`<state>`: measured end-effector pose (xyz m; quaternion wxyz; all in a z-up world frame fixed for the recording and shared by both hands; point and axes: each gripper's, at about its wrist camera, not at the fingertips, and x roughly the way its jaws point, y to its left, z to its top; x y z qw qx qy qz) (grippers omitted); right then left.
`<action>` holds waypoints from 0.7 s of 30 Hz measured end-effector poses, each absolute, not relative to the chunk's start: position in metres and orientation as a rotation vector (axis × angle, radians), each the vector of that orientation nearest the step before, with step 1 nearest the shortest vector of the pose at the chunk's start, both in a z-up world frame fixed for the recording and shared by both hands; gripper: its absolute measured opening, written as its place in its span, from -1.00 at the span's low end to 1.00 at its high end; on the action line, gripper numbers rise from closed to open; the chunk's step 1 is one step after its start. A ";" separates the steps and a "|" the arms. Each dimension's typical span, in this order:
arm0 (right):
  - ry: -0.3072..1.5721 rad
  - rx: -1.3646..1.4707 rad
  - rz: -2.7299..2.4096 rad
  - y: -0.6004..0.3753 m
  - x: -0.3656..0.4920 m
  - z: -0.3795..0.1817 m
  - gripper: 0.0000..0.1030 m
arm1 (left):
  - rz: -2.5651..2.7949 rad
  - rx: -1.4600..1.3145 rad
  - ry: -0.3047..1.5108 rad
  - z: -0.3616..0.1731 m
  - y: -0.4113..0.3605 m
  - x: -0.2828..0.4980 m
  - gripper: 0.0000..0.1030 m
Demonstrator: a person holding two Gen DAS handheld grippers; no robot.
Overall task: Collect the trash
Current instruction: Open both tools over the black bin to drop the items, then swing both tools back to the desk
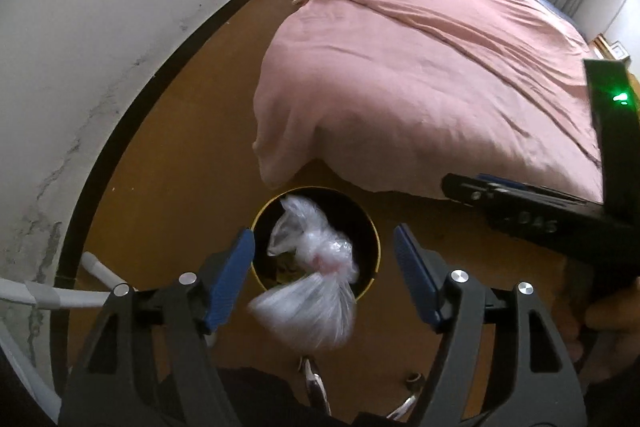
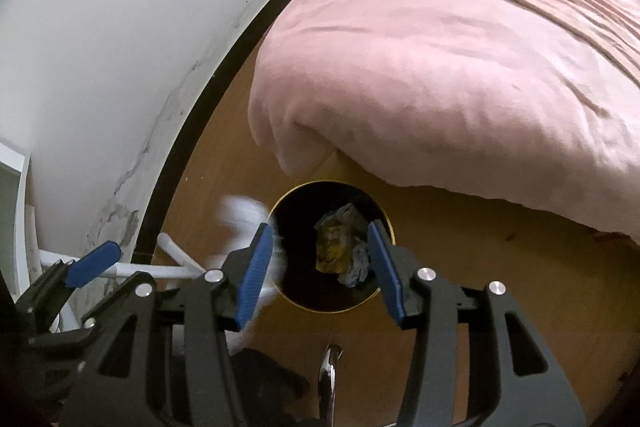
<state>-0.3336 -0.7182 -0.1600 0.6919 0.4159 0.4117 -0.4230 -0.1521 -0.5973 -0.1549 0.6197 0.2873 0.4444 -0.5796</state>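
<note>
Drop step, by my read — clear plastic bag (image 1: pixel 308 283), blurred, between spread left tongs (image 1: pixel 324 247) above black bin (image 1: pixel 374 227) on floor beside bed (image 1: pixel 420 67); right tongs (image 2: pixel 320 255) released, empty — next, fetch more trash.

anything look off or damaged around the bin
Yes. The wall near the bin is cracked and stained above the baseboard. A clear plastic bag appears blurred in mid-air between the open left gripper fingers, above the bin, held by nothing.
</note>
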 end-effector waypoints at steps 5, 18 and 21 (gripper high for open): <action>0.920 0.905 -0.930 -0.715 -0.329 -0.154 -0.05 | -1.337 0.639 1.000 -0.136 -0.582 -0.151 0.44; 0.887 0.562 -0.641 -0.618 -0.210 -0.049 0.17 | -1.214 0.485 0.773 -0.006 -0.437 -0.096 0.79; 0.880 0.478 -0.488 -0.575 -0.156 -0.031 0.23 | -1.074 0.427 0.751 0.007 -0.380 -0.058 0.80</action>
